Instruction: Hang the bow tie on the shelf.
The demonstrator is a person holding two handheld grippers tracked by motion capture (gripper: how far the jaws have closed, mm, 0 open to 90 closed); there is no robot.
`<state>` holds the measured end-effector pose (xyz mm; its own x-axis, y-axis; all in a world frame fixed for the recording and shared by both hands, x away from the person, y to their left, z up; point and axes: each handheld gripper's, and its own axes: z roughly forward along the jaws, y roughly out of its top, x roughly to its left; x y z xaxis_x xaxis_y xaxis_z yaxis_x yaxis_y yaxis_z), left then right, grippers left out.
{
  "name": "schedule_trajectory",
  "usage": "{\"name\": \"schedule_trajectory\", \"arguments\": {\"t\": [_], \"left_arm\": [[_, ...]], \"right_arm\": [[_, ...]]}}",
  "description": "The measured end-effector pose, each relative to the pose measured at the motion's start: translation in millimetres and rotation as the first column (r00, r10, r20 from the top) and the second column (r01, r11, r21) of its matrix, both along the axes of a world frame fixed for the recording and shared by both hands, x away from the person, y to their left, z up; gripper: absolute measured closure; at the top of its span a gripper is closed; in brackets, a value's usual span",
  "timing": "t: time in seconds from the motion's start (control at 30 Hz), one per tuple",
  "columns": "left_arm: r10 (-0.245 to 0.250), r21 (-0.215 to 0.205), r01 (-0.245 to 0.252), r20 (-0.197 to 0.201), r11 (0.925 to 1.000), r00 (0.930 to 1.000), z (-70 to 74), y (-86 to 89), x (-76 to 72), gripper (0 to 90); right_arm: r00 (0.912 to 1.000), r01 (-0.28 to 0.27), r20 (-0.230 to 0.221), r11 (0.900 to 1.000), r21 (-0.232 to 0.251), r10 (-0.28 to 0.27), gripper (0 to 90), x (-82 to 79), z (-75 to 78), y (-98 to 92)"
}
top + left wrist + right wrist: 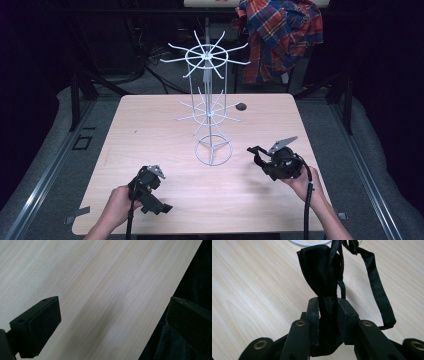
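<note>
- Our right gripper (328,315) is clamped on a black bow tie (322,272); left gripper (112,322), jaws apart, hovers near the table's (150,125) front edge.
- Next, likely: hang it on the wire rack (210,112).

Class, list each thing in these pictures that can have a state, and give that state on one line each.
Left gripper: open, holding nothing, above the table.
Right gripper: shut on the black bow tie, strap dangling.
White wire rack: upright on the table, hooks bare.
Plaid shirt: draped behind the table.

No readable text, labels, brands, numbers or signs anywhere: not on the counter (150,120), nor on the tongs.
</note>
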<state>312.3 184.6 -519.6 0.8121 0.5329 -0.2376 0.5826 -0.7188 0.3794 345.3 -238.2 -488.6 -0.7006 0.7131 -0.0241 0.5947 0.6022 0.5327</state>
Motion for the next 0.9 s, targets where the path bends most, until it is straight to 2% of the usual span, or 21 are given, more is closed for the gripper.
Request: {"name": "schedule_trajectory", "arguments": {"t": [0.1,0.3,0.5,0.63,0.9], "left_arm": [[-0.001,-0.002,0.001,-0.001,1.0,1.0,0.2,0.0,-0.2,0.0],[-0.003,-0.002,0.003,-0.002,1.0,1.0,0.1,-0.3,-0.3,0.1],[-0.003,-0.007,0.003,0.003,1.0,1.0,0.1,0.5,-0.8,0.1],[-0.002,-0.008,0.002,0.003,1.0,1.0,0.4,1.3,-1.0,0.1],[-0.002,-0.009,0.002,0.004,1.0,1.0,0.5,1.1,-1.3,0.1]], "right_arm": [[0.9999,-0.004,0.015,1.0,0.005,0.004,73.2,3.0,5.4,2.1],[0.9992,0.025,0.031,0.998,0.056,-0.026,73.3,9.5,18.7,2.1],[0.9972,0.039,0.058,0.991,0.127,-0.047,73.3,18.5,32.6,7.1],[0.9956,0.045,0.075,0.989,0.144,-0.057,73.2,23.3,39.6,10.5],[0.9951,0.049,0.076,0.983,0.176,-0.064,73.2,29.9,49.2,16.1]]}}
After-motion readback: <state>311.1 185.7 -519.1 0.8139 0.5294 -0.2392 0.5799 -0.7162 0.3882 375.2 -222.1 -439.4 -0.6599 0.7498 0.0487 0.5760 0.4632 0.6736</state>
